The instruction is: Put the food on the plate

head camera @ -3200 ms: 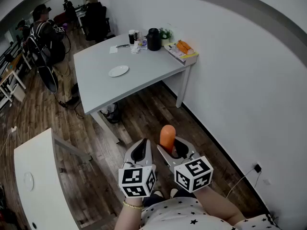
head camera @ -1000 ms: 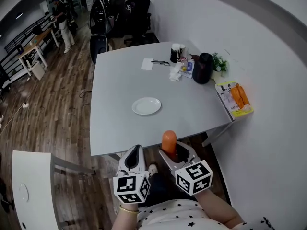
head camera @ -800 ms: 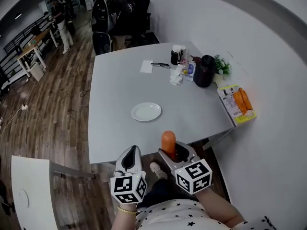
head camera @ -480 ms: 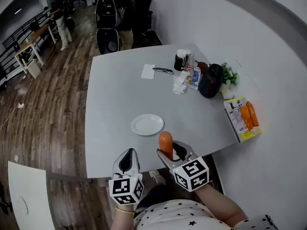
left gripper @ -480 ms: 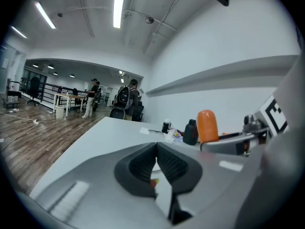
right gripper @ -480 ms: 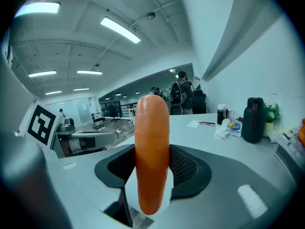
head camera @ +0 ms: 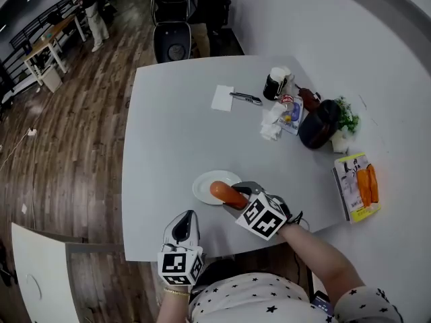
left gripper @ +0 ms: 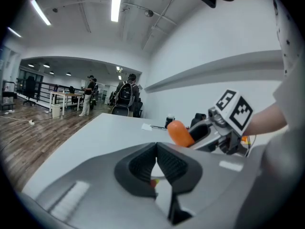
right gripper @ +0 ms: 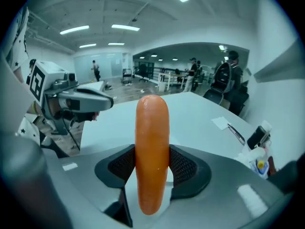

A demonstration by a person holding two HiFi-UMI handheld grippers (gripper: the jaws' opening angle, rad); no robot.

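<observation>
An orange sausage (head camera: 226, 194) hangs over the white plate (head camera: 206, 180) on the grey table (head camera: 168, 140). It lies tilted across the plate's right half. My right gripper (head camera: 237, 196) is shut on it, and both pads press its sides in the right gripper view, sausage (right gripper: 152, 147) upright between them. My left gripper (head camera: 186, 218) is at the table's near edge, left of and below the plate, shut with nothing in it. In the left gripper view its pads (left gripper: 143, 165) meet, and the sausage (left gripper: 180, 132) shows beyond them in the right gripper (left gripper: 202, 131).
At the table's far right stand a black jug (head camera: 318, 123), a small plant (head camera: 347, 113), a dark cup (head camera: 275, 85), a bottle with tissues (head camera: 283, 113) and a book (head camera: 359, 184). A paper note (head camera: 222, 97) and pen (head camera: 247, 98) lie further back. A chair (head camera: 173, 42) stands behind the table.
The view has closed in on the table. My right gripper has carried the sausage forward over the plate and tipped it from upright to nearly level. The left gripper stays low and shut.
</observation>
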